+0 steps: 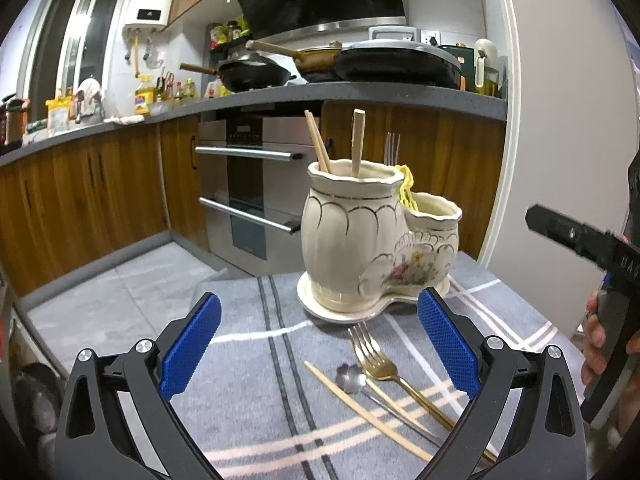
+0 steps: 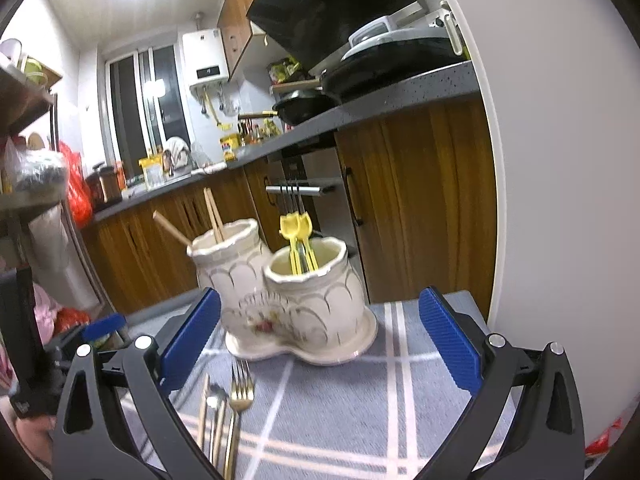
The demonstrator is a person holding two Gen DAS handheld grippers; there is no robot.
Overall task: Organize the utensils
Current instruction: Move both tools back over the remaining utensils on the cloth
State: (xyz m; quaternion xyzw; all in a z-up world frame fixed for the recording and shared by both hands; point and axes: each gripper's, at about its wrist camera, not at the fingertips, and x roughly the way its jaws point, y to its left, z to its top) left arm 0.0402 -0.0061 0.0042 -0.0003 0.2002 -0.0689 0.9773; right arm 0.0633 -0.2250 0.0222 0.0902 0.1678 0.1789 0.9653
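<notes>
A cream ceramic two-pot utensil holder (image 1: 352, 240) (image 2: 296, 300) stands on a grey plaid cloth (image 1: 256, 360). Its tall pot holds wooden chopsticks (image 1: 320, 144); its low pot holds yellow utensils (image 2: 298, 246) and a steel fork. On the cloth in front lie a gold fork (image 1: 384, 364) (image 2: 239, 392), a small silver spoon (image 1: 352, 378) and a single chopstick (image 1: 360, 408). My left gripper (image 1: 320, 352) is open above them, empty. My right gripper (image 2: 320, 344) is open and empty, facing the holder, the loose utensils at its lower left.
The table's far edge (image 1: 240, 276) drops to a tiled floor. Beyond are wooden cabinets, an oven (image 1: 252, 184) and a counter with pans (image 1: 256, 72). A white wall or door edge (image 2: 540, 160) stands at the right. The right tool's body (image 1: 600, 256) shows at the right edge.
</notes>
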